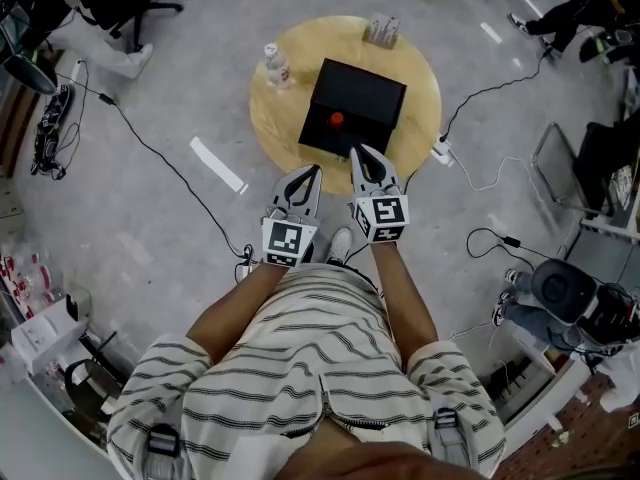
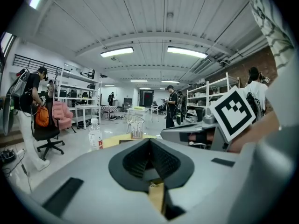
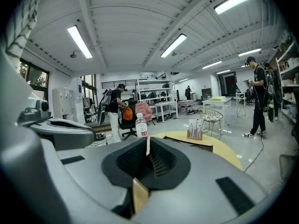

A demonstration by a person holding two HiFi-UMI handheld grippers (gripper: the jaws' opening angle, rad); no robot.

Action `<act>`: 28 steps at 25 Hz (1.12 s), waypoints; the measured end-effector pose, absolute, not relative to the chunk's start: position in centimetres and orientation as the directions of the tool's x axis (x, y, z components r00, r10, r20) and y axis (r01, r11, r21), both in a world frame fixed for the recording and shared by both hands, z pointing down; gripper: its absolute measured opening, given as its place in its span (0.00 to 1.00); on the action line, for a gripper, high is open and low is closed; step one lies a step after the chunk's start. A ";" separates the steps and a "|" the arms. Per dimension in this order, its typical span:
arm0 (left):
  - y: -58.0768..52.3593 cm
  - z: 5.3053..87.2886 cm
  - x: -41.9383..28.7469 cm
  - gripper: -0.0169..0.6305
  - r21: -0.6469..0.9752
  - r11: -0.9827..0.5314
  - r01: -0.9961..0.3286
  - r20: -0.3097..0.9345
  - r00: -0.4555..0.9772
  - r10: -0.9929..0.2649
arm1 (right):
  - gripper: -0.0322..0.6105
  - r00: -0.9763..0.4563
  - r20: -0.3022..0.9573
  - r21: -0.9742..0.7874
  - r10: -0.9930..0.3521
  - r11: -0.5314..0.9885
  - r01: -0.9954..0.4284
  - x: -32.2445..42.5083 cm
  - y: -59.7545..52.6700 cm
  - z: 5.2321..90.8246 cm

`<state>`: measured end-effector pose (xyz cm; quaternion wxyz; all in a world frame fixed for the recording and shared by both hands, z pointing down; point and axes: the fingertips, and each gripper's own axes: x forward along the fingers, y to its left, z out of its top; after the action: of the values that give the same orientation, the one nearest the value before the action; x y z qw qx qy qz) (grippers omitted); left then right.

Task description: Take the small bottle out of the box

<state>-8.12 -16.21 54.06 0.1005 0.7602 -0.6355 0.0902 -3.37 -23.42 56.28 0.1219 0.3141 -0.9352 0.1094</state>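
Both your claws are pinched shut with nothing in them. The left gripper (image 1: 311,177) sits just off the round table's (image 1: 268,118) near edge, and the right gripper (image 1: 361,157) has its tips at the near edge of the black box (image 1: 362,90). The small bottle (image 1: 336,120) is, I think, that red dot inside the box, but it's too tiny to be sure.

Bright, even ceiling lights (image 2: 187,52) (fisheye-dark corners), soft foreground blur
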 end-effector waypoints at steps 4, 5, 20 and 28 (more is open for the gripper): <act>-16.5 54.2 -8.9 0.06 0.048 -0.158 -0.986 0.272 0.165 -0.948 | 0.14 -0.766 0.315 -0.165 -0.560 0.763 -0.625 -3.9 -24.2 57.5; -16.6 54.2 -9.2 0.06 0.052 -0.151 -0.987 0.271 0.160 -0.949 | 0.15 -0.763 0.320 -0.164 -0.561 0.760 -0.628 -4.1 -24.4 57.8; -17.1 55.0 -11.3 0.06 0.073 -0.112 -0.991 0.287 0.128 -0.949 | 0.30 -0.734 0.366 -0.152 -0.571 0.742 -0.653 -6.6 -27.2 61.6; -17.1 56.1 -12.0 0.06 0.073 -0.100 -0.992 0.305 0.118 -0.945 | 0.31 -0.711 0.417 -0.152 -0.566 0.728 -0.669 -7.4 -28.8 64.7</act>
<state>-11.96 -17.09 56.06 0.1305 0.7361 -0.6579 0.0907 -7.42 -28.84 64.66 0.1740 0.3382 -0.9130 0.1474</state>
